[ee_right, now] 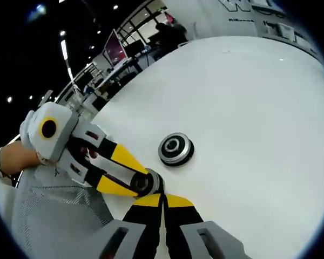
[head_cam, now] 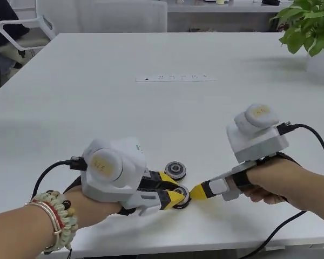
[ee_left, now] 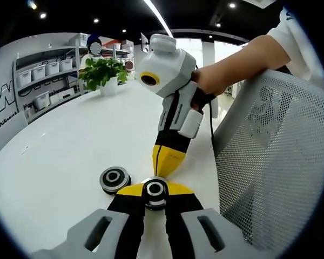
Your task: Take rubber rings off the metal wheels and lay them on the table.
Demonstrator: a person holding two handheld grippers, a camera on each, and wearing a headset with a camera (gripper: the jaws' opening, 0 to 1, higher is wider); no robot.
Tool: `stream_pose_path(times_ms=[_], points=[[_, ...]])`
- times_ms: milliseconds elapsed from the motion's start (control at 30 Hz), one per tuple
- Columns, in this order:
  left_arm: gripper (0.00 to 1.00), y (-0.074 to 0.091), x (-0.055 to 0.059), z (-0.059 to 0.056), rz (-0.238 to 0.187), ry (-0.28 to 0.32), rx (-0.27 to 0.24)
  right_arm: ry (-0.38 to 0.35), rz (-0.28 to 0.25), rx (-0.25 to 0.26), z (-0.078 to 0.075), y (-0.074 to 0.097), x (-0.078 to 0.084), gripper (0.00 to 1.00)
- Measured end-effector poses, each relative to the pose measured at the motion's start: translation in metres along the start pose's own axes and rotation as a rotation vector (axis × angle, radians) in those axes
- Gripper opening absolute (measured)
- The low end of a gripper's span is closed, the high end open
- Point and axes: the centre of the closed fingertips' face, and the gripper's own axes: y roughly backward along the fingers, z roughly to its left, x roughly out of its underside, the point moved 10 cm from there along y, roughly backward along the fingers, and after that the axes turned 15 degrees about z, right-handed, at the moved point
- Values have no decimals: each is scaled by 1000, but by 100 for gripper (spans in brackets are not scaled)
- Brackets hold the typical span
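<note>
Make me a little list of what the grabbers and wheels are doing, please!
Left gripper: jaws shut on held wheel
Right gripper: jaws shut, tips at held wheel's rim
Loose wheel: flat on table, apart from grippers, black ring on
Far corner: potted plant

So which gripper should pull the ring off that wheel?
Right, probably. The left gripper is shut on the wheel, holding it, while the right gripper has its shut tips at the wheel's rim, free to pull.
</note>
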Motion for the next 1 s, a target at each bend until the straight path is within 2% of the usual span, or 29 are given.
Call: stream_pose_path(times_ms=[33, 67, 100, 133, 200, 267, 333, 433, 467, 500, 567, 1000], points=[[8, 0, 0, 0, -2, 1, 1, -1, -3, 1, 1, -1, 0, 0], [8, 0, 0, 0, -3, 3, 3, -18, 19, 0, 0, 0, 0, 0], [8, 0, 0, 0, -6, 7, 4, -20, 12, -6, -1, 1, -1, 0], [8, -1, 0, 1, -7, 10, 4, -55, 7, -19, 1, 1, 0, 0], [8, -1, 1, 1, -9, 11, 4, -42, -1, -23, 1, 0, 2, 0], [8, -1, 1, 1, -11, 13, 5, -77, -21, -45, 0, 0, 4, 0], [8, -1, 1, 1, -13, 21, 4, -72, -48, -51, -2, 0, 6, 0], [8, -1, 1, 2, -14, 24, 3, -59, -49, -50, -2, 0, 6, 0], [8, -1, 1, 2, -14, 24, 4, -82, -44, -55, -1, 0, 5, 0], [8, -1, 1, 2, -15, 24, 4, -154, -41, -74, 0, 1, 6, 0], [8, -1, 2, 2, -17, 25, 5, -183, -44, -88, -2, 1, 5, 0], [8, -2, 4, 3, -39, 34, 21, -139, -41, -67, -4, 0, 4, 0]])
